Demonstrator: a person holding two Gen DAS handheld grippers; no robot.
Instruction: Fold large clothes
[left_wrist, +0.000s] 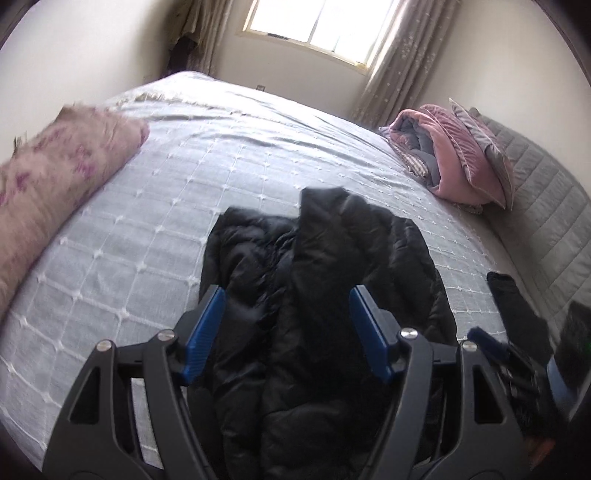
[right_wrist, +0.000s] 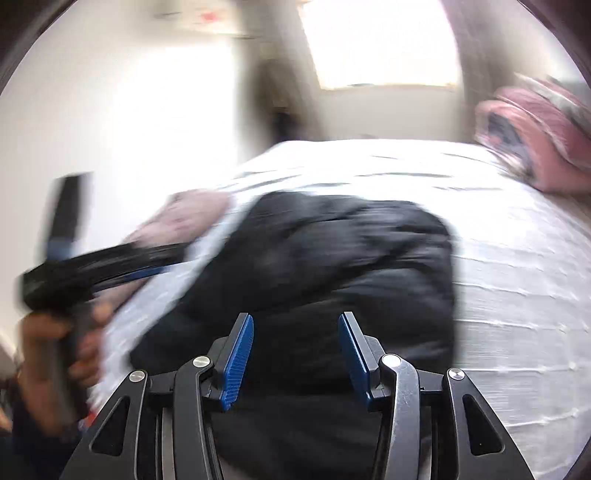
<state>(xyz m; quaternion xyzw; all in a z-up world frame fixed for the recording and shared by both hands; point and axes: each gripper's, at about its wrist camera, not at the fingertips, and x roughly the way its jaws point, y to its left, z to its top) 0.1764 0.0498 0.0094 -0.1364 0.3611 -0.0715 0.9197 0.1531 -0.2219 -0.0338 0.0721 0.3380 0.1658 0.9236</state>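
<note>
A black puffer jacket (left_wrist: 317, 280) lies crumpled on the pale grey checked bedspread (left_wrist: 155, 229). My left gripper (left_wrist: 288, 295) is open above the jacket's near part, its blue pads (left_wrist: 203, 332) apart with nothing between them. In the right wrist view, which is blurred, the jacket (right_wrist: 314, 258) fills the middle. My right gripper (right_wrist: 295, 321) is open just above the jacket's near edge. The left gripper, held by a hand, shows at the left of that view (right_wrist: 74, 273).
A pink floral folded blanket (left_wrist: 55, 173) lies at the bed's left. A pile of pink and grey bedding (left_wrist: 461, 162) lies at the far right by the grey padded headboard (left_wrist: 539, 192). A small dark item (left_wrist: 513, 306) lies at the right edge. A window (left_wrist: 321, 26) is behind.
</note>
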